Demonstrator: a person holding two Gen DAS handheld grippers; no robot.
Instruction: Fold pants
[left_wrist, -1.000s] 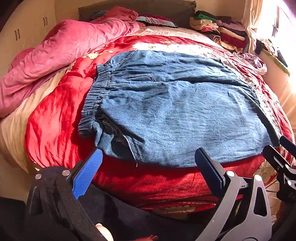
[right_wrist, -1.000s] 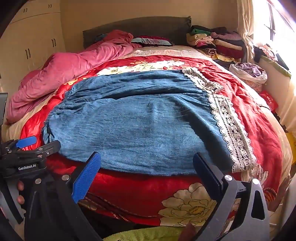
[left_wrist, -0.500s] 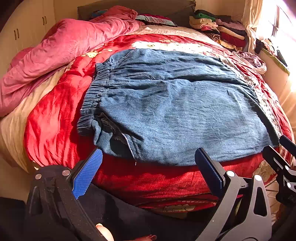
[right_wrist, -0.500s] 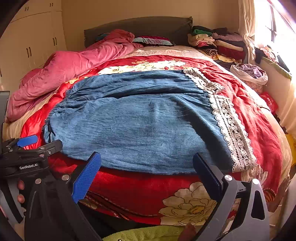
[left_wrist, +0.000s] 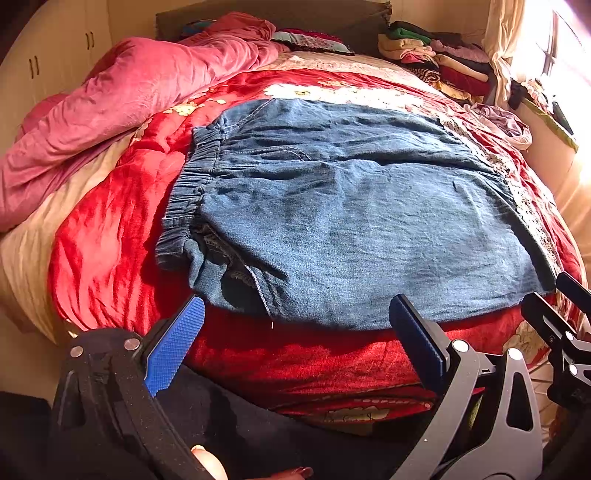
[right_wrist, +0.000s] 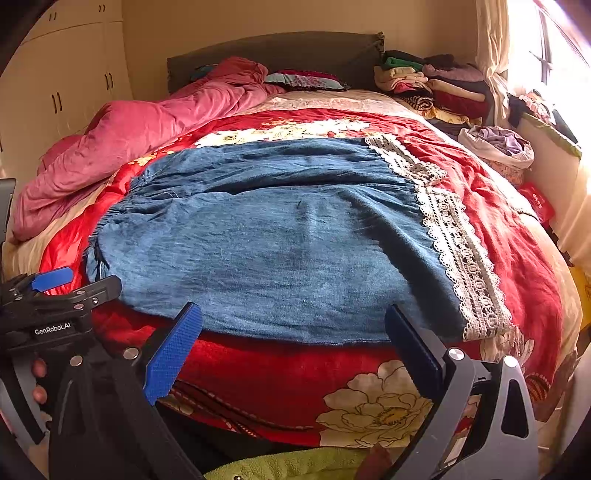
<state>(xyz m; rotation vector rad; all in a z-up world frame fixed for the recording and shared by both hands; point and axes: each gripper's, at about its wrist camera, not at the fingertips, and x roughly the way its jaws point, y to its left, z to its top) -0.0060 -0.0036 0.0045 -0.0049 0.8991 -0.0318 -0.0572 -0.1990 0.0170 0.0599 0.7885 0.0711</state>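
Note:
Blue denim pants lie flat across a red floral quilt, elastic waistband to the left and white lace hems to the right. One leg lies folded over the other. My left gripper hovers open just short of the pants' near edge, by the waist end. Near the hem end, my right gripper is open too, its fingers apart from the cloth. Each gripper shows at the edge of the other's view.
A crumpled pink duvet lies along the bed's left side. Stacked folded clothes sit at the far right by the headboard. A bag of laundry and a bright window are on the right. Cupboards stand at the left.
Both cameras have tipped and drifted slightly; the pants sit a little lower in each view. The cloth has not moved and both grippers stay open.

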